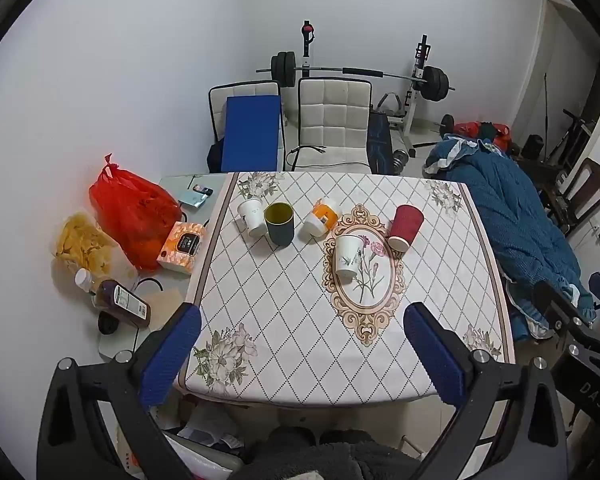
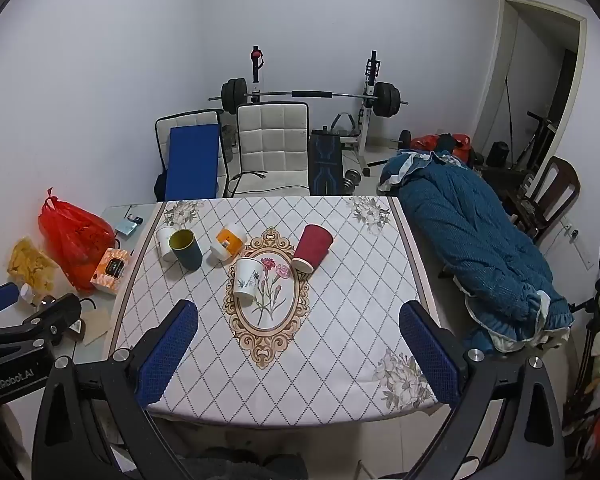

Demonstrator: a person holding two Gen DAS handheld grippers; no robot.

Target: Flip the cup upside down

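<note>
White walls (image 1: 140, 60) all round, two padded chairs (image 1: 334, 120) behind the table (image 1: 300, 340), a barbell rack (image 1: 380, 74) beyond, doorway (image 2: 540, 80) right.

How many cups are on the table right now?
5. At the far left, a small white cup beside the dark green cup; an orange-and-white cup mid-row; the floral white cup on the central medallion; the red cup to its right. None appear hidden.

Both wrist views are evenly lit by soft, cool indoor light from above. The white wall (image 1: 140, 80) looks pale blue-grey, with no glare. Cups on the tablecloth (image 2: 340, 340) cast only short, faint shadows. Strong fisheye distortion bends the door frame (image 2: 500, 80) and darkens the rounded corners to black. The centre is sharp, while the edges turn slightly soft.
</note>
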